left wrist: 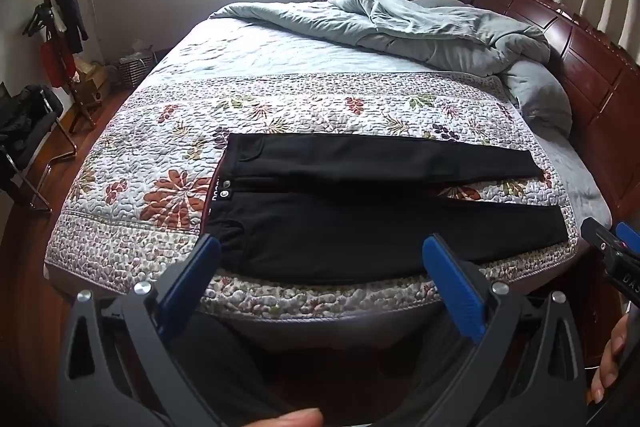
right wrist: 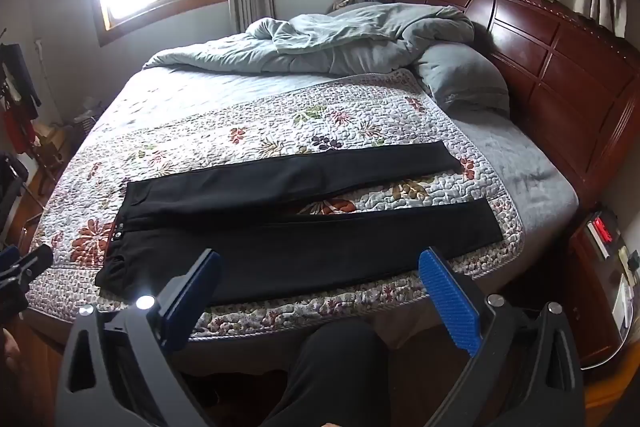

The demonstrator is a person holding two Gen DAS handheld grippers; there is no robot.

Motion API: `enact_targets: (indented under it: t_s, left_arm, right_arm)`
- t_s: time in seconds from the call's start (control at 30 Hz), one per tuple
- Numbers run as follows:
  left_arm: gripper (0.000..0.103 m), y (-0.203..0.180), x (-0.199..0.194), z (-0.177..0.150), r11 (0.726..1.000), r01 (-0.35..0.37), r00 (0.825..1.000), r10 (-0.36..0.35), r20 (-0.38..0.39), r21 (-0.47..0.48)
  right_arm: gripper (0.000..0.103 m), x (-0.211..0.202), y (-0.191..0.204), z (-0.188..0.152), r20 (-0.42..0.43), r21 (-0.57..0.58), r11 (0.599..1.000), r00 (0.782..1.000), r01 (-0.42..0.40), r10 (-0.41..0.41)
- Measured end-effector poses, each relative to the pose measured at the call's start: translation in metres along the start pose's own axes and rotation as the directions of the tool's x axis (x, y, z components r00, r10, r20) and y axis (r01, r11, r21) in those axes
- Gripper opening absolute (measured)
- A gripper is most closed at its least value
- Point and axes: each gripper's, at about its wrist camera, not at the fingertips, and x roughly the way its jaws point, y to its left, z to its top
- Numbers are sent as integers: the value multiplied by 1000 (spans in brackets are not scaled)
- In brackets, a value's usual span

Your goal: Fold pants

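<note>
**Pants laid flat, both grippers wide and empty, nothing folded yet**

So the black pants point(left wrist: 360, 223) are spread out flat across the near part of the bed, on the floral quilt point(left wrist: 160, 155). Waistband sits to the left, the two legs run off to the right with a wedge of quilt showing between them toward the cuffs. My guess is they're laid out like this on purpose: flat and smooth, close to the near edge, so both tools can reach them without leaning over.

The left gripper point(left wrist: 320, 267) hangs over the near edge of the bed by the waist end, jaws spread wide apart, nothing between them. The right gripper point(right wrist: 318, 279) is the same deal, jaws fully apart and empty, sitting more toward the leg end. That split makes sense to me: one tool per end, so the near leg could go over onto the far one in a single lift. Neither is touching the fabric as far as I can tell.

The grey duvet point(left wrist: 420, 27) is bunched up at the far side near the headboard point(right wrist: 540, 39), well clear of the work area.

Writing: there's a strip of light lettering inside the waistband by the two buttons point(left wrist: 226, 188), too small to read. The other tool's body at the right edge of the left view shows "DAS", cut off.
</note>
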Motion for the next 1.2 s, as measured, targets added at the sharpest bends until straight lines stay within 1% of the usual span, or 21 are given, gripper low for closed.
enact_targets:
  t_s: [0.37,0.6,0.63,0.77,1.2]
  left_arm:
    - [101,3,0,0,1000,0,1000,0,-4,0]
    - [101,8,-4,-1,1000,1,1000,-1,-3,6]
    - [101,2,-4,-1,1000,-5,1000,5,-4,4]
    - [101,0,-3,-1,1000,-7,1000,7,-5,2]
    - [101,0,-3,1,1000,-11,1000,11,-2,2]
  right_arm:
    - [100,-2,3,1,11,-7,1000,1000,6,-6]
    - [100,-2,-5,-1,11,6,1000,1000,0,0]
    - [100,-2,-5,-1,12,6,1000,1000,-1,1]
    - [100,-3,-5,-1,14,7,1000,1000,2,-2]
    - [100,-3,-3,0,15,3,1000,1000,-1,1]
